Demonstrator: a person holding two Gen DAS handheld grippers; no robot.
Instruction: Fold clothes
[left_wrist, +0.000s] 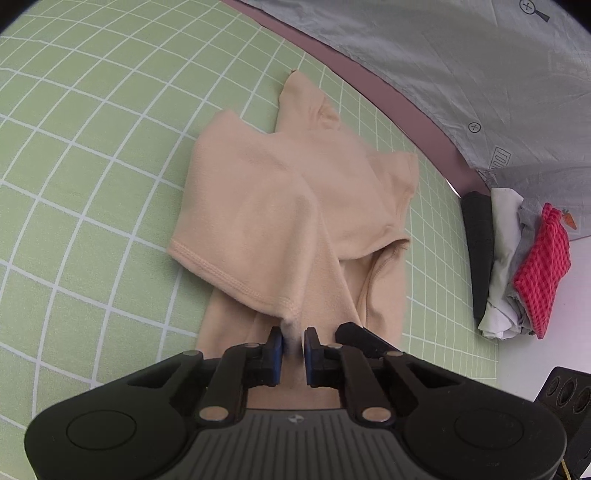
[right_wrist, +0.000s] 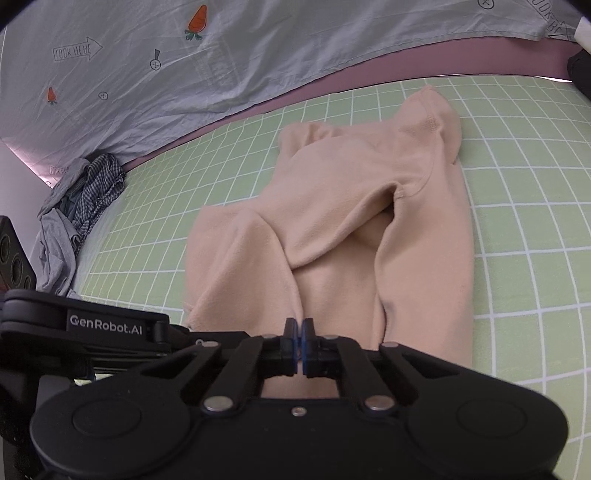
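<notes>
A beige garment (left_wrist: 280, 206) lies rumpled on the green grid mat (left_wrist: 92, 184), with one hemmed flap folded over its middle. My left gripper (left_wrist: 293, 334) sits at the garment's near edge, its blue pads nearly together with a tuft of the fabric pinched between them. In the right wrist view the same garment (right_wrist: 332, 229) stretches away from me, its creases running toward my right gripper (right_wrist: 298, 326). That gripper's pads are pressed together on the cloth at the near edge. The two grippers sit side by side, and the left one's black housing (right_wrist: 107, 325) shows at the left.
A grey sheet printed with carrots (right_wrist: 184, 74) and a mauve strip (left_wrist: 388, 103) border the mat's far side. Folded clothes, the topmost red checked (left_wrist: 517, 266), are stacked off the mat. A loose pile of grey and checked clothes (right_wrist: 81, 206) lies at the other end. A black box with round holes (left_wrist: 565, 391) stands close by.
</notes>
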